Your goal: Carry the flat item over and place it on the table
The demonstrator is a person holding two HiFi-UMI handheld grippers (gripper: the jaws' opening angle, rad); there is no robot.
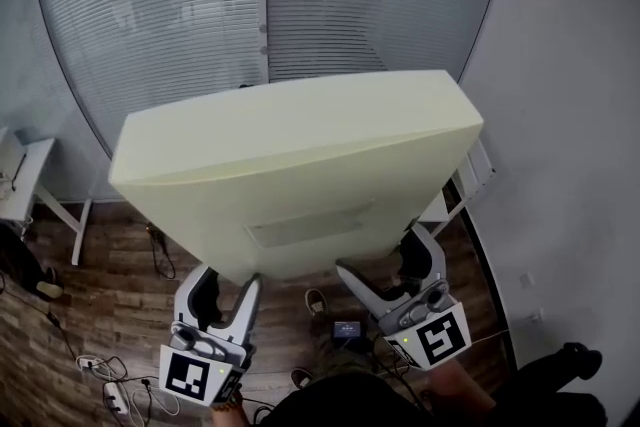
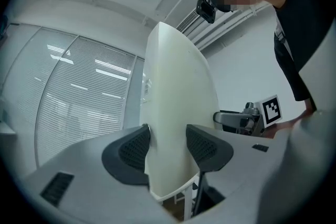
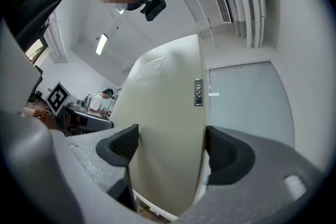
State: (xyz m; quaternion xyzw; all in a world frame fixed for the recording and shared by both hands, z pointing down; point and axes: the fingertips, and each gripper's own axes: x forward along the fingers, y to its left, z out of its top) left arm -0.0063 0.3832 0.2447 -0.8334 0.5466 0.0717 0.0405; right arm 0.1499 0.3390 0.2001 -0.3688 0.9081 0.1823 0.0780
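Found flat item (image 1: 300,165) aloft and tilted over wooden floor (image 1: 110,315); found it clamped on lower edge by left claw (image 1: 228,283) at 7 o'clock and right claw (image 1: 392,265) at 5 o'clock, each spread wide, pads pressed on both faces; judged thick, bulky, light for its size, probably yielding, matt rather than slippery; best held low with two grips set apart; noted small white surface (image 1: 30,165) at 9 o'clock, well apart; slatted glass wall (image 1: 180,5) at 12 o'clock; loose cables (image 1: 110,375) at 7 o'clock
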